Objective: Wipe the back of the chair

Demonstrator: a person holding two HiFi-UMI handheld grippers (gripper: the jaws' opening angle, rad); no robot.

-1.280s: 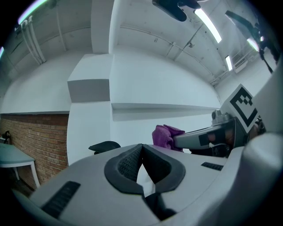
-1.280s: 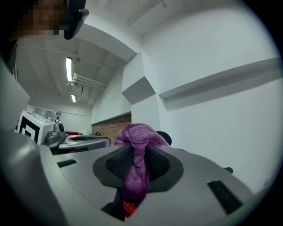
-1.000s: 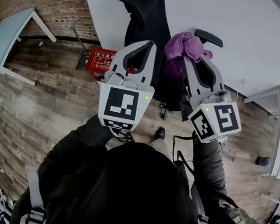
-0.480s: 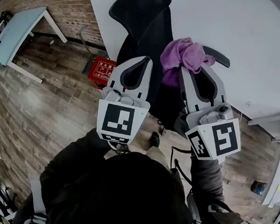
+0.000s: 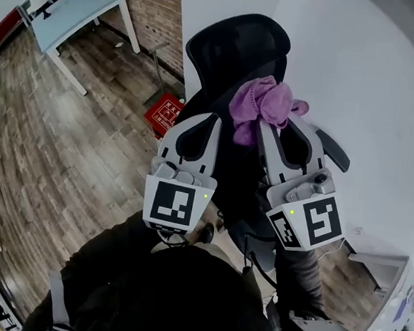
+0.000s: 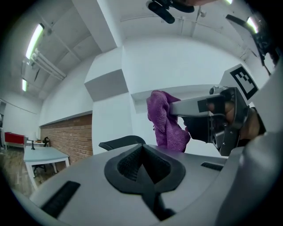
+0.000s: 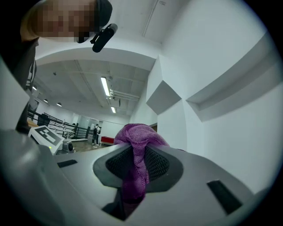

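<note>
My right gripper (image 5: pixel 277 131) is clamped on a crumpled purple terry cloth (image 5: pixel 262 101), its soft nap bunching above the jaws, while my left gripper (image 5: pixel 212 119), just beside it, has its jaws pressed together on nothing. Beyond both stands the black office chair (image 5: pixel 230 52) with its curved mesh back, the cloth held close to that back — touching or not, I cannot tell. Farther left lie the wood-plank floor (image 5: pixel 66 136) and a pale blue table (image 5: pixel 76 8).
</note>
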